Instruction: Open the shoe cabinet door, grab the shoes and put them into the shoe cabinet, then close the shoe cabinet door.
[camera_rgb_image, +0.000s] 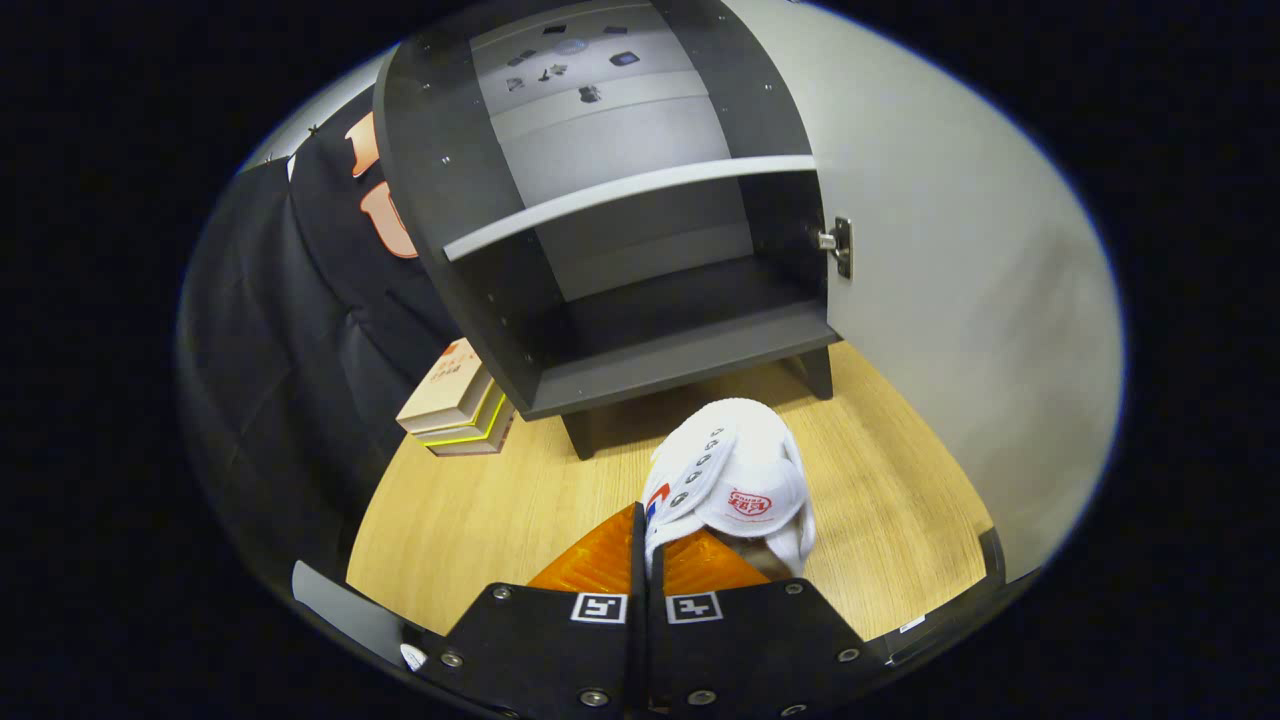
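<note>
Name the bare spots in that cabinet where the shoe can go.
The tongs are shut on the white shoe. In the shoe cabinet, the bottom compartment under the pale shelf lies bare, bordered by the dark side walls. The open door leaves entry free. The left is crowded: books by the cabinet's leg.

At ten o'clock we see a small stack of books (455, 405) with cream and yellow-edged covers, lying on the light wooden desk (500, 510).

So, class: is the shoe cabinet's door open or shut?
Open: the shoe cabinet shows its shelf, and the door swings aside on its hinge.
</note>
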